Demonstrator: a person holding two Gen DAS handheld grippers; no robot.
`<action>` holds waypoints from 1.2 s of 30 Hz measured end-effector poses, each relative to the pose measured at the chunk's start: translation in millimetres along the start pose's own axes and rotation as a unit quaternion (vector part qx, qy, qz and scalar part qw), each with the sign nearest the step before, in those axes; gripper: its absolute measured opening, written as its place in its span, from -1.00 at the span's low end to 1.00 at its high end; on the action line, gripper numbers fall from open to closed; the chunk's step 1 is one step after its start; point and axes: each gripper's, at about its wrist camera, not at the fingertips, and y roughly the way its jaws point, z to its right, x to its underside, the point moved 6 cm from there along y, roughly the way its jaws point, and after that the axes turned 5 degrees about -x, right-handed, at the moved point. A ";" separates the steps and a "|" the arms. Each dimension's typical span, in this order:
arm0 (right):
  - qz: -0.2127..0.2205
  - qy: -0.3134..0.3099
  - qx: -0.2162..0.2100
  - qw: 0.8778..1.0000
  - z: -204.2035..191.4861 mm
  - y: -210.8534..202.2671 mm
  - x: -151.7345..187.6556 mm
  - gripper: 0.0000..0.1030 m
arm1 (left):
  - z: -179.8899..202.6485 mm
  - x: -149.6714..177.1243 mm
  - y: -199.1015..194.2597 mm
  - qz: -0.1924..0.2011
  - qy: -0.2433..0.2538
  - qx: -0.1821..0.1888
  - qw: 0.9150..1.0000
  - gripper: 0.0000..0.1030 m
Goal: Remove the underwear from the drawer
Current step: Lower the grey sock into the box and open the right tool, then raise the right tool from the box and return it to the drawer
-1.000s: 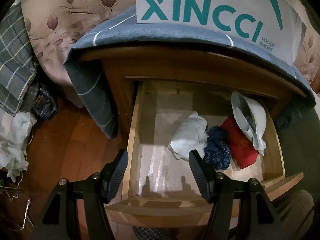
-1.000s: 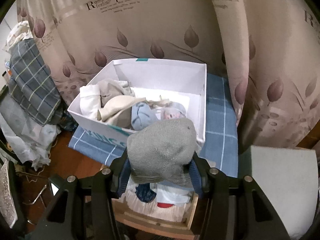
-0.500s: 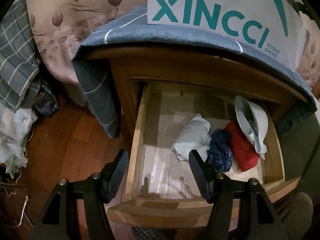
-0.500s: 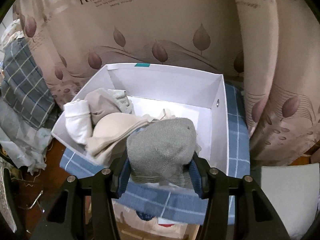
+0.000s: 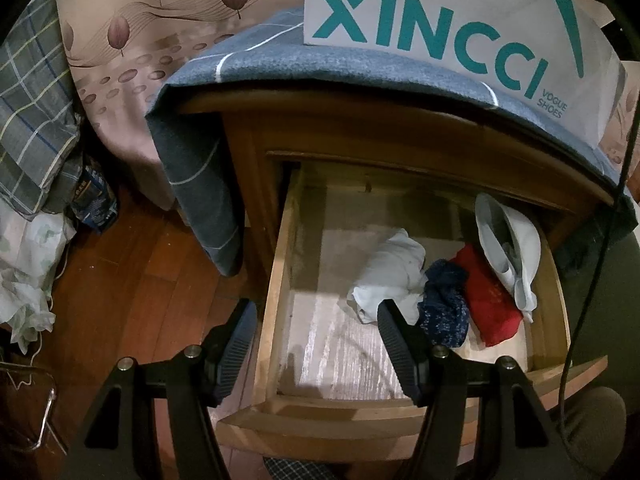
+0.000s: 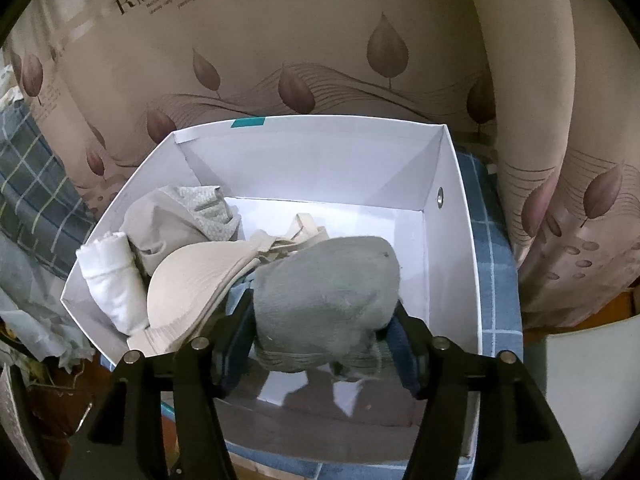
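Left view only: drawer (image 5: 276, 280) stood pulled out of the nightstand (image 5: 360, 136), lower centre to right. Inside, bunched to the right: white piece (image 5: 390, 270), navy piece (image 5: 446, 306), red piece (image 5: 486, 300), pale bra (image 5: 508, 240) against the right wall. Left half of the drawer floor was bare. Left gripper (image 5: 316, 340) hung above the front-left corner, jaws well apart with nothing between them; its left finger sat outside the drawer's side wall, over the wood floor (image 5: 132, 280), right finger over the bare liner just beside the white piece.

Right view only: inside of the shoebox (image 6: 452, 264), on the blue cloth (image 6: 496, 280), curtain (image 6: 320, 40) close behind. Box's left half held a white roll (image 6: 110, 280), a beige bra (image 6: 192, 276) and more garments; right half and far end were free. Right gripper (image 6: 324, 316) was inside the near rim, grey underwear (image 6: 328, 288) between the fingers. Jaws had just been widening; the right pad looked clear of the fabric, left contact was hidden, so I couldn't tell if it was still gripped.
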 end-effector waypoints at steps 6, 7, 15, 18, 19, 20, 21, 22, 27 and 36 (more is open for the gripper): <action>-0.007 -0.016 0.008 1.000 -5.3 -5.7 4.6 0.28 | 1.3 0.1 1.1 0.000 0.004 -0.002 1.000 0.25; -0.007 -0.018 0.009 1.000 -5.8 -7.8 5.0 0.29 | 1.4 0.2 1.2 0.000 0.005 -0.004 1.000 0.25; 0.006 -0.018 0.009 1.000 -6.8 -27.1 1.5 0.33 | 2.9 -0.2 -0.8 0.003 0.010 -0.008 1.000 0.25; 0.010 -0.024 0.008 1.000 -8.8 -36.1 0.7 0.34 | 2.8 0.1 -0.9 0.003 0.011 -0.009 1.000 0.25; 0.010 -0.026 0.008 1.000 -9.5 -38.9 1.2 0.34 | 2.9 0.2 -1.0 0.004 0.012 -0.009 1.000 0.25; 0.010 -0.029 0.009 0.999 -10.5 -41.3 1.9 0.34 | 2.6 0.2 -0.7 0.003 0.011 -0.010 1.000 0.25; 0.012 -0.033 0.010 0.999 -11.7 -44.7 3.0 0.34 | 2.6 0.5 -0.3 0.003 0.012 -0.010 1.000 0.25; 0.014 -0.035 0.011 0.999 -12.9 -48.1 4.4 0.34 | 2.6 0.5 0.2 0.002 0.012 -0.010 1.000 0.25; 0.015 -0.047 0.000 0.999 -22.4 -68.0 22.0 0.34 | 2.3 0.6 -0.4 0.002 0.013 -0.011 1.000 0.25; -0.022 -0.063 -0.021 0.998 -32.3 -83.8 92.3 0.40 | 2.4 2.6 -0.8 -0.001 0.019 -0.013 1.000 0.25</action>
